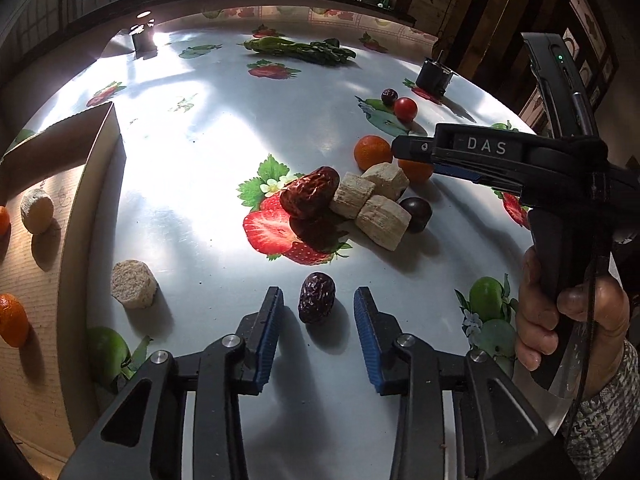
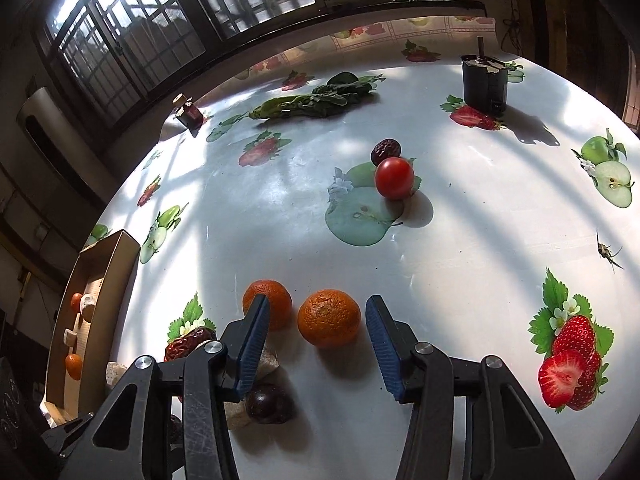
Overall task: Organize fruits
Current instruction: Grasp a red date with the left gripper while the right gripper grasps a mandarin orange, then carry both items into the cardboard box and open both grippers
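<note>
My left gripper is open, its blue pads on either side of a dark wrinkled date on the table. My right gripper is open around an orange mandarin; a second mandarin lies just behind its left finger. A red date, three beige cake blocks and a dark plum lie in a pile mid-table. A cardboard tray at the left holds mandarins and a beige block. The right gripper also shows in the left wrist view.
A cherry tomato and a dark date lie farther back. A loose beige block sits by the tray. Leafy greens, a black box and a small bottle stand at the far side.
</note>
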Demonstrator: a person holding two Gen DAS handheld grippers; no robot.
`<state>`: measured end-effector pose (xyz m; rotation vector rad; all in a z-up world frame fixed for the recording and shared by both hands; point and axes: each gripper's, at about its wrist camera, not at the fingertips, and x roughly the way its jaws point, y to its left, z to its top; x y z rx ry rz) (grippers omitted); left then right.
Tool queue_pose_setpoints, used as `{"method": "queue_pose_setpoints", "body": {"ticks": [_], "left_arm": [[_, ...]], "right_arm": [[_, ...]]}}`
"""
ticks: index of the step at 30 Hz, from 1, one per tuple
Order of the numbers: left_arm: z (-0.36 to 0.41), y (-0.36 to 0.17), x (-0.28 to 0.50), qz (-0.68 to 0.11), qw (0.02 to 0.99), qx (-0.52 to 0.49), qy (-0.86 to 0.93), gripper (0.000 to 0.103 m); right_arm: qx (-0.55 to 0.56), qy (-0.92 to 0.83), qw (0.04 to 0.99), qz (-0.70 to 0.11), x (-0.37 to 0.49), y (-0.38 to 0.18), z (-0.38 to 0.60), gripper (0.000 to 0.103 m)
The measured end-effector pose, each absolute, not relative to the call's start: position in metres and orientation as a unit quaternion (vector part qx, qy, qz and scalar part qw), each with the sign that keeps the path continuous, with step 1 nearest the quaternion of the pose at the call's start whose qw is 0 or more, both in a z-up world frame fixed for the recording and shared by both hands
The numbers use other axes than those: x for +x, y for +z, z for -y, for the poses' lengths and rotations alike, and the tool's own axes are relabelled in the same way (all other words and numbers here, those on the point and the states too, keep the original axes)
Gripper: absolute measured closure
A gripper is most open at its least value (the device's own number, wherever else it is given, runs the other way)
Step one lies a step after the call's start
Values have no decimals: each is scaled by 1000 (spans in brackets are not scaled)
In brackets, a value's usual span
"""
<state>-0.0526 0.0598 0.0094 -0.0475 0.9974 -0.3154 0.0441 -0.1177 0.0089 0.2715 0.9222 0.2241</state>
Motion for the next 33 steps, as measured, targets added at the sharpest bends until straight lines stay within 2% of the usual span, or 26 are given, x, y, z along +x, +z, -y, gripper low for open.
{"method": "queue_pose_setpoints", "body": {"ticks": [3,5,7,14,21,27,33], "left_arm": [[-62,10,-53,-474,867,-28,-148,71],[-64,10,-53,-474,867,-35,-148,73],[-66,9,-53,-475,866,-43,-150,85],[-57,9,-56,-463,874,-27,-148,85],[-78,26,-70,-444,883,-53,-143,85],[-115,53,-87,-410,901,-73,-118,85],[-180,80,-106,-378,917,-112,-63,85]], "right_arm": [[129,104,881,-444,45,5,118,50],[126,101,883,-441,44,6,118,57],[120,93,885,-440,44,6,119,64],[123,96,887,-434,39,4,120,68],[148,105,891,-415,18,23,129,68],[168,134,892,-399,-15,56,122,68],[142,200,894,-376,-52,100,72,68]]}}
